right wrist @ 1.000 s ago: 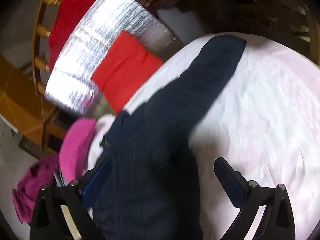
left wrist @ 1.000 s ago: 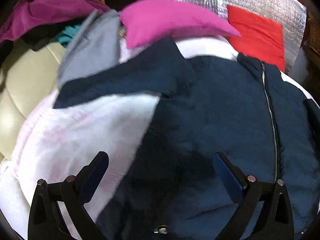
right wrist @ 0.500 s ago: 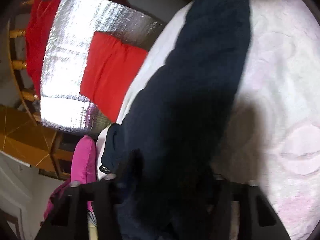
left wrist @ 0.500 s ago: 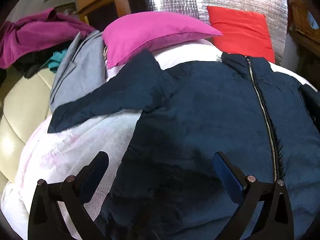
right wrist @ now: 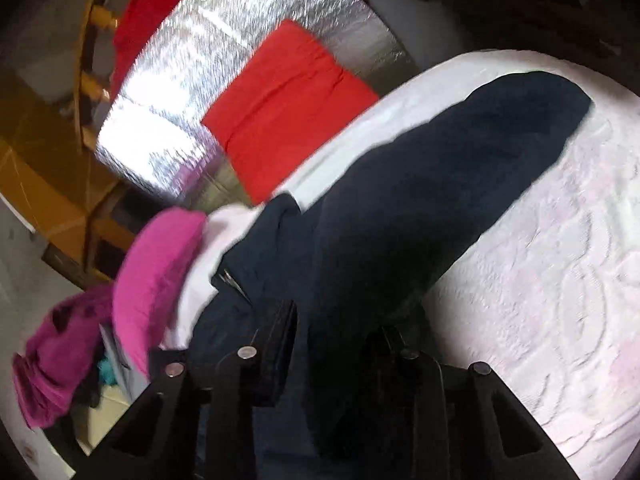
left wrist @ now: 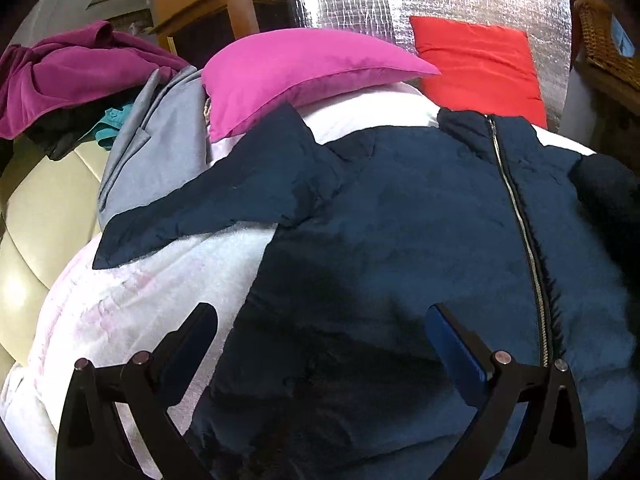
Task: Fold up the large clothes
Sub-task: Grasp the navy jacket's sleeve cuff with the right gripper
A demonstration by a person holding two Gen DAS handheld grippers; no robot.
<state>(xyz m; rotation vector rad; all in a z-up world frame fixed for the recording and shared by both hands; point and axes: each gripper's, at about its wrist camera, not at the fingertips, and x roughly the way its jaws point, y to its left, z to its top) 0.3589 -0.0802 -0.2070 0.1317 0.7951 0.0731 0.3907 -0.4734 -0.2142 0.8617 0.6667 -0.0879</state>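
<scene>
Here the navy jacket (left wrist: 400, 248) lies front up on the pale pink-white bedcover (left wrist: 120, 300), zip (left wrist: 520, 232) shut and running from collar to hem toward the left wrist camera. In that view the left gripper (left wrist: 320, 344) hovers over the hem end with its jaws spread wide and nothing between them; the jacket body fills the frame from 12 to 3 o'clock of it, and the left sleeve (left wrist: 208, 208) stretches away toward 10 o'clock, its cuff resting on the cover just beside a grey garment (left wrist: 160, 160).

The right gripper (right wrist: 332, 332) sits on the right sleeve (right wrist: 460, 184), its jaws closing with dark fabric bunched between them near the shoulder end (whether the pads already bite firmly is hard to tell through the blur). From that gripper the sleeve's long axis runs toward 1 o'clock, the cuff far out on the cover. That axis is what the coming move appears to turn on: the sleeve probably has to swing back across the chest, toward the zip, and the right hand is plainly the nearer one.

Counted: one jacket, two sleeves, both laid outward; two grippers. Beyond the collar lie one magenta pillow (left wrist: 304, 76) and one red cushion (left wrist: 480, 64) against a silver foil panel (left wrist: 400, 0), with a heap of purple clothing (left wrist: 72, 72) at 10 o'clock.
</scene>
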